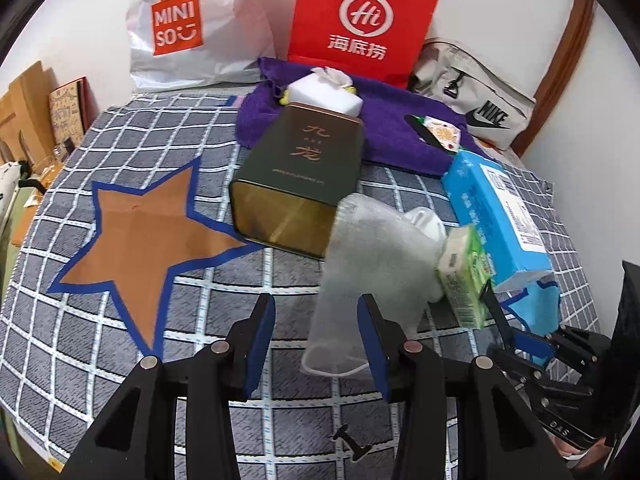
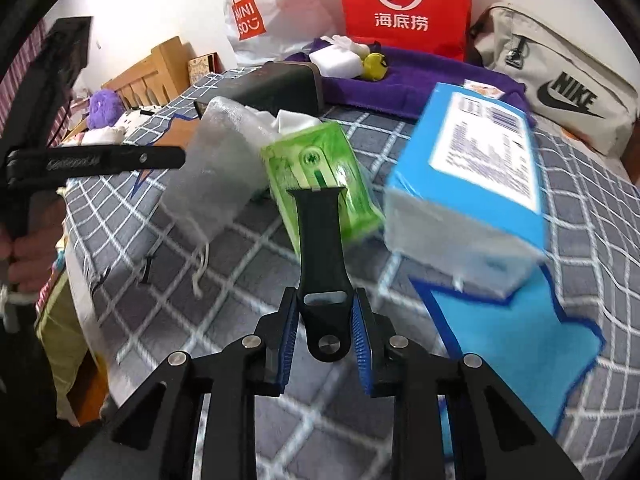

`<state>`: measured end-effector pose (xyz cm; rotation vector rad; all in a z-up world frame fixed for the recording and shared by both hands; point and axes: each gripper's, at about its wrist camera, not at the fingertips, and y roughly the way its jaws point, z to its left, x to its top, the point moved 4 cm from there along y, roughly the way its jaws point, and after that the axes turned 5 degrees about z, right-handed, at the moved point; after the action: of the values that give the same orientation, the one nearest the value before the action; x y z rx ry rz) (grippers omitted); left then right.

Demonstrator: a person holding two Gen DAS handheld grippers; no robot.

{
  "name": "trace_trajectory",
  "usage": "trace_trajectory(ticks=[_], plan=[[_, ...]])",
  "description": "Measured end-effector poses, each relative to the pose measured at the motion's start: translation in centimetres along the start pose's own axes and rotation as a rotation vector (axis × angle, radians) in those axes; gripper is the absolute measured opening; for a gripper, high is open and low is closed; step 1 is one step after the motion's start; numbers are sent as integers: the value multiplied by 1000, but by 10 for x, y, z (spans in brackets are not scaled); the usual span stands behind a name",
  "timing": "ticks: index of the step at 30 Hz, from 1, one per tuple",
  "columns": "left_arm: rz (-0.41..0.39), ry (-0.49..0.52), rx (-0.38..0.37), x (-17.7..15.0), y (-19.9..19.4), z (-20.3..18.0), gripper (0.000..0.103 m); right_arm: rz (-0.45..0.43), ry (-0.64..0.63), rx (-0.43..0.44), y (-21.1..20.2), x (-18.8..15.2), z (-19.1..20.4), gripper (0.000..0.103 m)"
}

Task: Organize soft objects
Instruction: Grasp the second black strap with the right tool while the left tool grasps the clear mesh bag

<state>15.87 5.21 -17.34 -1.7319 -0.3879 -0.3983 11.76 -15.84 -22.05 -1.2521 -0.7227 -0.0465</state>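
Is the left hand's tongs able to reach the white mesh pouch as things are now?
Probably yes. The left tongs stand open, nothing held, and the white mesh pouch lies just ahead, its lower end near the right pad. Nothing lies between; the green tissue pack is beside it.

The grey checked bedspread [image 1: 120, 392] lies bare around the brown star patch [image 1: 148, 232], giving open passage on that side. Toward the bed's far edge, the dark green metal tin [image 1: 298, 172], translucent mesh pouch [image 1: 372, 252], green tissue pack [image 1: 466, 280] and blue tissue pack [image 1: 500, 216] crowd together, blocking the way.
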Motion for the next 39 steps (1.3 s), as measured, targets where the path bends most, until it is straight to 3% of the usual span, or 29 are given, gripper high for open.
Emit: trace_trajectory(ticks=[7,11,12,14,15,17,20,23,29,31,34,35,39], plan=[[33,43,-8,-4,19,-17,57,8,52,-65,-15,-26,-25,26],[47,60,3,-8,34,-25,57,25,86,-121,-16,-39,-43,26],[43,58,3,-8,36,-25,55,29,91,-125,-15,-41,-47,26],[44,71,6,-10,39,-25,32,24,101,-115,-15,-41,-50,27],[41,89,29,-11,39,-25,29,22,102,-115,-15,-41,-50,28],[27,116,62,-11,37,-25,11,19,105,-116,-14,-39,-50,28],[20,104,18,-13,28,-18,8,6,106,-109,-11,-33,-50,29],[18,93,52,-17,19,-5,8,-9,115,-98,-8,-27,-49,38],[55,13,83,-32,4,37,8,-23,107,-127,-2,-19,-45,39],[70,-12,88,-35,4,43,15,-24,114,-130,-1,-15,-45,41],[79,-45,71,-35,7,45,58,-23,116,-122,3,-11,-43,52],[69,-40,67,-34,7,42,63,-25,116,-124,3,-10,-42,53],[74,-36,70,-27,18,30,66,-39,120,-146,8,-9,-40,53]])
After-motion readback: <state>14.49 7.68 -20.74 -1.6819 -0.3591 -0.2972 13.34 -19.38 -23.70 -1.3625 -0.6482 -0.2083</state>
